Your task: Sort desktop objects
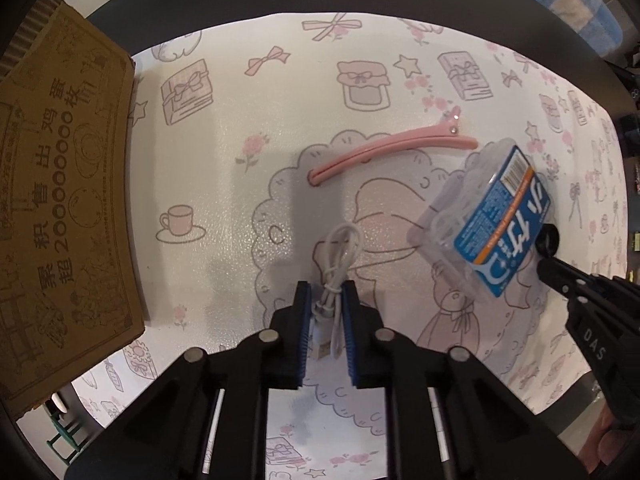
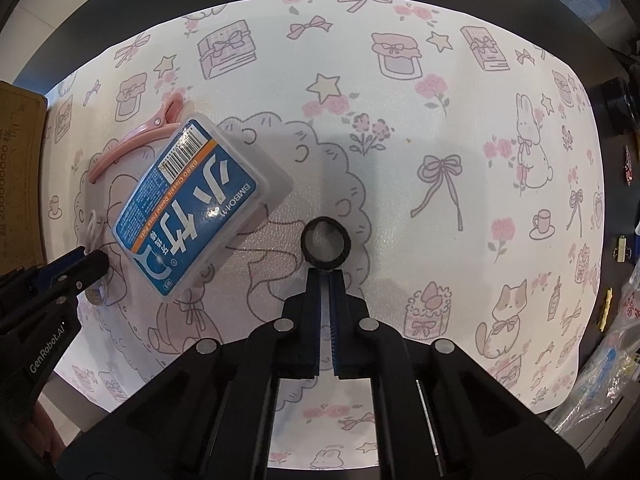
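My left gripper points down at the counter, its blue ribbed fingers drawn in tight on a coiled white charging cable: thin glossy cord bundled in loops, a plug end showing between the pads. My right gripper has its fingers closed to a bare slit, the tips pinching the near edge of a small black ring, a matte band lying flat on the counter.

Between the two sits a clear hard-plastic box with a blue and orange label, rectangular with rounded corners, tilted on the diagonal; the label reads dental floss picks, and the left view shows pale picks through the clear wall. Beyond it lies a long pink plastic hair clip, smooth and slightly curved, with a metal rivet at its hinge.

Only the left view shows the brown printed cardboard carton in full, its corrugated edge exposed at the top. Only the right view shows the ring whole, plus clutter off the counter's right edge: a binder clip and crinkled clear bags.

The counter wears a grained white mat printed with pink bows, roses, jars, books, rabbits and cats; a dark rim borders it.
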`<state>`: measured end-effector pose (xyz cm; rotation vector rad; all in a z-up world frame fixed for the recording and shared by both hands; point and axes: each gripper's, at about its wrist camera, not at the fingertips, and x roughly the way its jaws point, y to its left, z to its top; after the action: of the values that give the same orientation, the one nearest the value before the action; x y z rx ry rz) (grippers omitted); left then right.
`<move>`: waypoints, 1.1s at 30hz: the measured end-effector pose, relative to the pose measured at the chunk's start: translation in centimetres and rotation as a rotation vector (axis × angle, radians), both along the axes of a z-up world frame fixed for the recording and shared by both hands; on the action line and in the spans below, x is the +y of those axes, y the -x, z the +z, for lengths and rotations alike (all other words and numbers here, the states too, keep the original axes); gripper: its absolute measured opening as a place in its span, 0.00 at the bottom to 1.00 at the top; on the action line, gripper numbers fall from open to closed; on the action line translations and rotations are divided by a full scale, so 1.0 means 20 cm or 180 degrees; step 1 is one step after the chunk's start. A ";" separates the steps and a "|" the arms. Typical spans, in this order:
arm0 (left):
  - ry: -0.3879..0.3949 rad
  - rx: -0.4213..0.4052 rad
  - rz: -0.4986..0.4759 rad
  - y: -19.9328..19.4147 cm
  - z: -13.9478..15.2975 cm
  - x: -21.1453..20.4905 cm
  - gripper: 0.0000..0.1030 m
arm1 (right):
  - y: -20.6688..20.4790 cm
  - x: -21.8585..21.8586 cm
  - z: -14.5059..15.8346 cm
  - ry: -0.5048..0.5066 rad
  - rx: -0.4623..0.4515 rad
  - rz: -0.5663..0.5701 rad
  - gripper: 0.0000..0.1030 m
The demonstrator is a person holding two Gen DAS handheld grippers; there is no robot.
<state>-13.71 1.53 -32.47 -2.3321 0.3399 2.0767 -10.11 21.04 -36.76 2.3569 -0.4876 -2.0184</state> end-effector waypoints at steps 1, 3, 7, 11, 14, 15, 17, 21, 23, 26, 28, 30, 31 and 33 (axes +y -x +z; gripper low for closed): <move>-0.0005 -0.0001 0.0003 0.01 0.00 -0.01 0.13 | 0.00 0.00 0.00 -0.0005 -0.0002 -0.0002 0.03; -0.0024 -0.0002 0.0031 0.03 0.01 -0.04 0.13 | 0.00 0.02 0.01 -0.0010 0.0010 -0.0001 0.02; -0.0039 -0.0004 0.0030 0.01 0.03 -0.06 0.13 | -0.02 0.03 0.01 -0.0020 0.0046 -0.0008 0.02; -0.0023 -0.0008 0.0030 -0.15 0.06 0.11 0.13 | -0.04 0.05 0.04 -0.0032 0.0088 -0.0013 0.02; -0.0017 0.0012 0.0026 -0.15 0.07 0.12 0.13 | -0.05 0.07 0.06 -0.0032 0.0133 -0.0029 0.02; -0.0018 0.0022 0.0027 -0.17 0.09 0.13 0.13 | -0.04 0.08 0.08 -0.0022 0.0142 -0.0041 0.02; -0.0023 0.0051 0.0029 -0.22 0.13 0.15 0.13 | -0.02 0.10 0.12 -0.0014 0.0165 -0.0057 0.02; -0.0036 0.0144 -0.0007 -0.23 0.21 0.16 0.13 | 0.01 0.11 0.22 -0.0042 0.0236 -0.0083 0.02; -0.0043 0.0171 -0.0012 -0.25 0.23 0.16 0.13 | 0.03 0.13 0.25 -0.0061 0.0276 -0.0082 0.02; -0.0041 0.0188 -0.0015 -0.26 0.25 0.16 0.13 | 0.04 0.13 0.28 -0.0078 0.0310 -0.0076 0.02; -0.0034 0.0176 -0.0021 -0.27 0.23 0.16 0.13 | 0.05 0.12 0.28 -0.0120 0.0330 -0.0040 0.03; -0.0018 0.0156 -0.0028 -0.28 0.22 0.16 0.13 | 0.07 0.11 0.26 -0.0197 0.0326 0.0038 0.05; -0.0015 0.0145 -0.0024 -0.29 0.22 0.16 0.13 | 0.08 0.10 0.24 -0.0232 0.0316 0.0086 0.14; -0.0009 0.0124 -0.0020 -0.30 0.20 0.16 0.13 | 0.08 0.07 0.21 -0.0242 0.0313 0.0136 0.36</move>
<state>-7.77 4.74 -28.38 -2.2884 0.3441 2.1209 -11.77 22.34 -32.48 2.2735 -0.3610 -2.1581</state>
